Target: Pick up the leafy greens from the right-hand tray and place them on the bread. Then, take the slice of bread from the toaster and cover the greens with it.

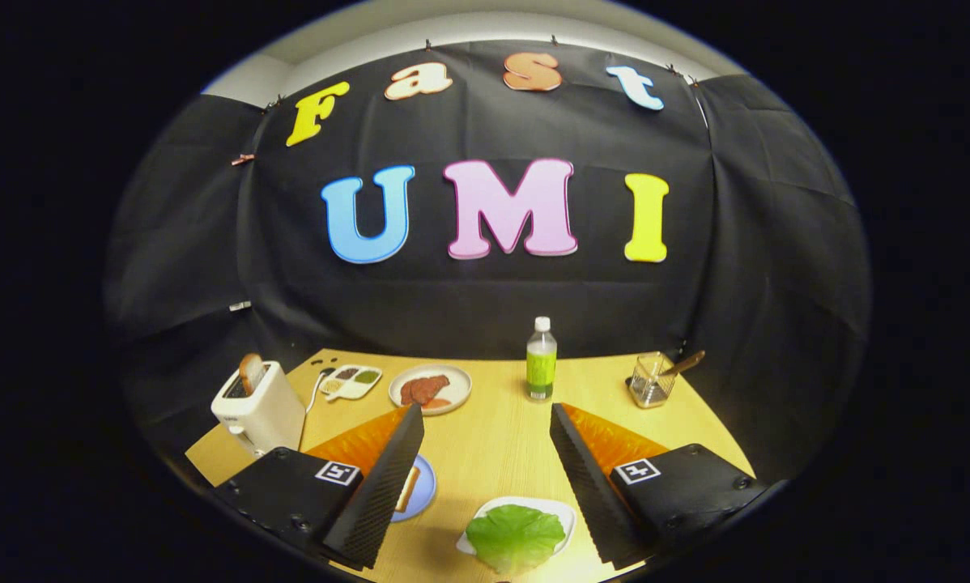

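Hovering spread and empty above the table [493, 445], the tongs [487, 453] are lining up on the leafy greens [515, 538] lying in the white tray [563, 512] between them, apparently needing to descend and pinch.

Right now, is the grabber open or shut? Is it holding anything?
Gripper: open, fingers spread wide, holding nothing. The leafy greens lie on their tray between the fingers, untouched.

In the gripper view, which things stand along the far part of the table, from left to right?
Toaster with a bread slice, divided condiment dish, plate of meat, green bottle, glass with a spoon. The gripper is open.
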{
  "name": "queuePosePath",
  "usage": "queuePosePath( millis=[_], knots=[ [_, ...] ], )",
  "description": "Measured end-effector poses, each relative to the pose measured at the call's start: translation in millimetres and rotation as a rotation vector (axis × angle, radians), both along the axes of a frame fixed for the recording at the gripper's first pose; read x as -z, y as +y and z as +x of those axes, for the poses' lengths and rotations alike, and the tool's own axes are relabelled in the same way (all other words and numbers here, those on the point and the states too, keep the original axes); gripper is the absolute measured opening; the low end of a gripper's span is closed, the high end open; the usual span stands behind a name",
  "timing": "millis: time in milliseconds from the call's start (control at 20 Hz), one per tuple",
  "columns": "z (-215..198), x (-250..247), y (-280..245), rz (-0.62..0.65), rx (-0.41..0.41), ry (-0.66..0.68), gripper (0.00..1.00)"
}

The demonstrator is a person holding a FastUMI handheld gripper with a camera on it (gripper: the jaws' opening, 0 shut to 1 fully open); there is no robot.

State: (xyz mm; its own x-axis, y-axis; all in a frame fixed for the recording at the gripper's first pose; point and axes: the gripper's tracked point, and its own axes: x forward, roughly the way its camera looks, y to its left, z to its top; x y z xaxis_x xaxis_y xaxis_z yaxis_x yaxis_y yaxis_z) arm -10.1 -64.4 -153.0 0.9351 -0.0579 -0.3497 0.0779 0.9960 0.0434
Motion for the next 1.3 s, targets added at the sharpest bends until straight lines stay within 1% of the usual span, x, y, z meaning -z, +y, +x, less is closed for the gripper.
queuePosePath(
  millis=[150, 350, 450, 600, 750, 1000, 1100, 1200, 1250, 1300],
  knots=[
    [-4.7, 42.9, -7.5, 0.004, -0.015, 0.065, 0.98],
    [-10.3, 109.6, -18.8, 0.025, -0.037, 0.217, 0.98],
    [-12.7, 134.6, -22.1, 0.037, -0.048, 0.272, 0.99],
    [-16.8, 162.1, -26.7, 0.015, -0.066, 0.329, 1.00],
    [-35.7, 199.1, -25.9, 0.006, -0.079, 0.431, 0.99],
    [-41.4, 228.4, -29.7, -0.010, -0.078, 0.499, 1.00],
    [-43.5, 238.8, -27.6, -0.019, -0.093, 0.528, 0.99],
    [-47.4, 249.2, -27.6, -0.045, -0.112, 0.560, 0.91],
    [-53.0, 253.9, -27.5, -0.055, -0.128, 0.586, 0.78],
    [-49.9, 254.5, -27.7, -0.059, -0.132, 0.572, 0.75]
  ],
)
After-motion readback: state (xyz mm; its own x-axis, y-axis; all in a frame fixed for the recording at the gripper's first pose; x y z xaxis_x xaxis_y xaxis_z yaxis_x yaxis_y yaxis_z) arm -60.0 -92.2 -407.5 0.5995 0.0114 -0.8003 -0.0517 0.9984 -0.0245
